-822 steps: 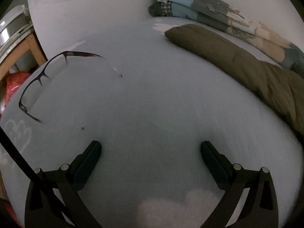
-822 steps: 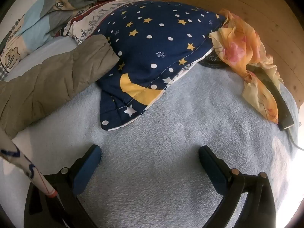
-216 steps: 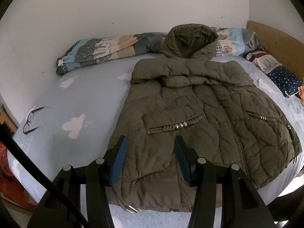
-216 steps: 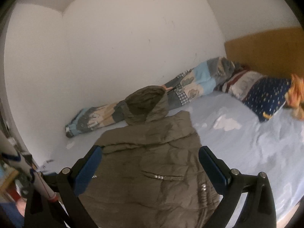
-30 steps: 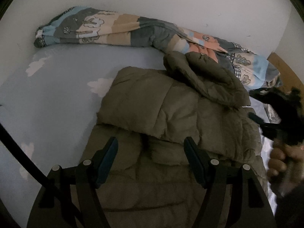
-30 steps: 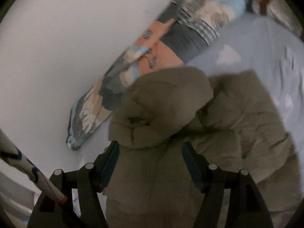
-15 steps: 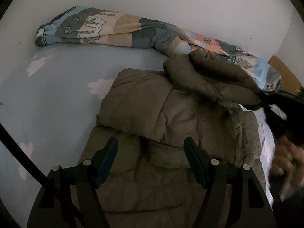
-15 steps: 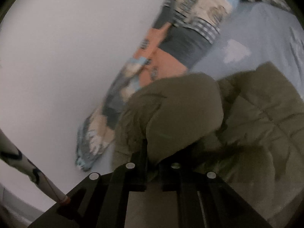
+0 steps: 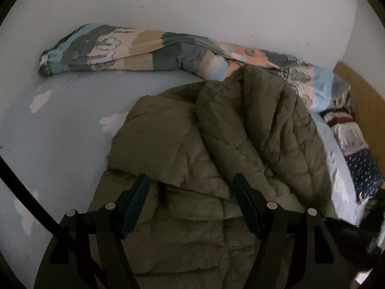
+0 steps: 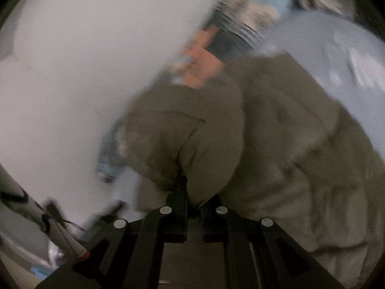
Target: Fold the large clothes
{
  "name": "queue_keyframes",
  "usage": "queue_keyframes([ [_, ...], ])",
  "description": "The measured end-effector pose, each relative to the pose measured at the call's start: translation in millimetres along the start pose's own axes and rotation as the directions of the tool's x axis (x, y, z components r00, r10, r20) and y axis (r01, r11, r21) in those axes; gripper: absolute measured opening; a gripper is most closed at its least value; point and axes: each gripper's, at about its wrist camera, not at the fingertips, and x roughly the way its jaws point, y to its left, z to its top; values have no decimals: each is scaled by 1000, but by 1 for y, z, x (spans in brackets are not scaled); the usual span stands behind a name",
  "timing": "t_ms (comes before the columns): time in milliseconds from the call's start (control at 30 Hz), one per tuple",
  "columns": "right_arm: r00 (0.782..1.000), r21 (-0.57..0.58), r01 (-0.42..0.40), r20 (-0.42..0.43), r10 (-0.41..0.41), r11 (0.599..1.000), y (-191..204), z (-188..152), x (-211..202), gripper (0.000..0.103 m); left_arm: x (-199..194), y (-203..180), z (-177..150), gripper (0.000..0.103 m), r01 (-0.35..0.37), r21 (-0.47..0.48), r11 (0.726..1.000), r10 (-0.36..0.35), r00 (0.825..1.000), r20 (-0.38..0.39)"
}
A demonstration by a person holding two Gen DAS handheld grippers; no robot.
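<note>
Bed (image 9: 72,125), pale blue sheet with white cloud print, set against a white wall: carries every item below.

Olive-green quilted puffer coat (image 9: 192,168), large: lies on the bed directly ahead of the left tongs, upper part already turned back over the body. One second ago its quilted hood (image 9: 255,120) lay flat at the collar; it is now raised and drawn across the coat. Judged: the hood fold is under way, body folds to follow.

Rolled patterned quilt (image 9: 144,48), blue, beige and grey: along the wall, behind the coat. Navy dotted pillow (image 9: 365,168): at right, beside the wooden headboard.

Left tongs (image 9: 192,202), black frame, blue pads: standing apart, nothing between them, hovering over the coat and angled downward.

Right tongs (image 10: 192,197), same make: jaws have just been closing and are now clamped on a pinch of hood fabric. View blurred; tongs pointing moderately downward.
</note>
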Motion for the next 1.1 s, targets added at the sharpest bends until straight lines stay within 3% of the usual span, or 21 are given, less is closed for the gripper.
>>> queue_keyframes([
  [133,994,87,79,-81,-72,993,-47,-2,39,7,4,-18,4,71,-4,44,999,2,1000,25],
  [333,993,79,84,-88,-77,993,-43,1,41,7,29,-53,10,71,13,115,993,-19,998,56],
  [467,994,101,61,-102,-50,993,-48,1,38,7,85,-65,7,74,-68,171,983,80,995,-65],
  [533,993,103,53,-106,-42,993,-49,2,35,9,106,-56,1,77,-74,163,984,92,990,-104],
  [600,993,97,45,-117,-33,994,-49,4,34,15,109,-54,2,77,-85,170,982,105,988,-112],
  [667,989,94,61,-140,-47,994,-50,5,32,44,106,-52,2,77,-88,182,979,109,988,-110],
  [767,986,108,75,-157,-58,991,-50,10,17,44,104,-48,0,77,-74,182,981,95,990,-108],
  [833,986,50,137,-103,-132,989,-39,19,-5,44,103,-46,-1,77,-66,181,981,87,990,-108],
  [900,977,-51,211,31,-210,976,-19,31,-31,44,102,-44,-1,77,-65,185,981,86,991,-104],
  [967,974,-146,207,126,-189,967,0,45,-42,44,102,-41,-1,77,-61,183,981,81,991,-103],
  [1033,981,-219,154,151,-122,964,16,57,-38,44,101,-39,-2,77,-53,179,982,73,992,-104],
  [1100,978,-325,178,165,-130,929,34,67,-21,44,101,-37,-2,77,-42,178,983,61,992,-107],
])
